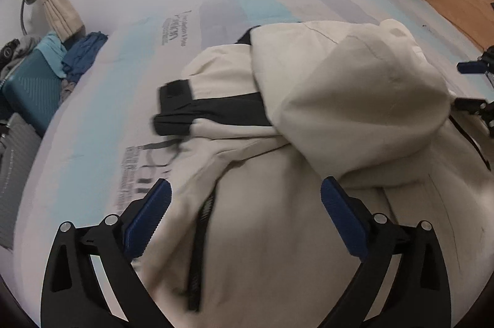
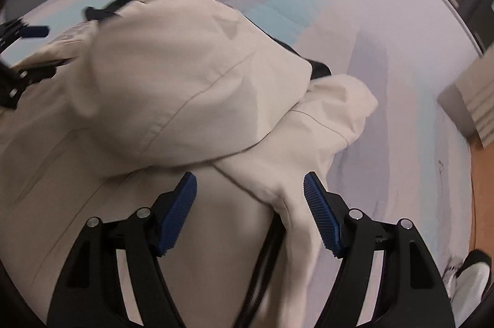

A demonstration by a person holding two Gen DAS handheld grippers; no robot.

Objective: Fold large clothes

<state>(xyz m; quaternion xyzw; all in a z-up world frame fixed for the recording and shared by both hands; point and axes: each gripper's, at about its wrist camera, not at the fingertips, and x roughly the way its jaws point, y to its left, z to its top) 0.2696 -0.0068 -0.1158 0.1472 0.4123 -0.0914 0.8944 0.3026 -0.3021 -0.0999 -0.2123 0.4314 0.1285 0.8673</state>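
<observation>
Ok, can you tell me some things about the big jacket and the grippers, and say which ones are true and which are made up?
1. The jacket is cream with black parts. True.
2. The left gripper is squeezing the jacket tight. False: its blue fingers stand wide apart and press on nothing.
3. The jacket lies on a bed sheet with pale blue stripes. True.
4. The right gripper is shut. False: it is open, with jacket cloth lying loose between its fingers.
5. A teal suitcase stands beside the bed. True.
6. The jacket's zipper is red. False: it is black.
</observation>
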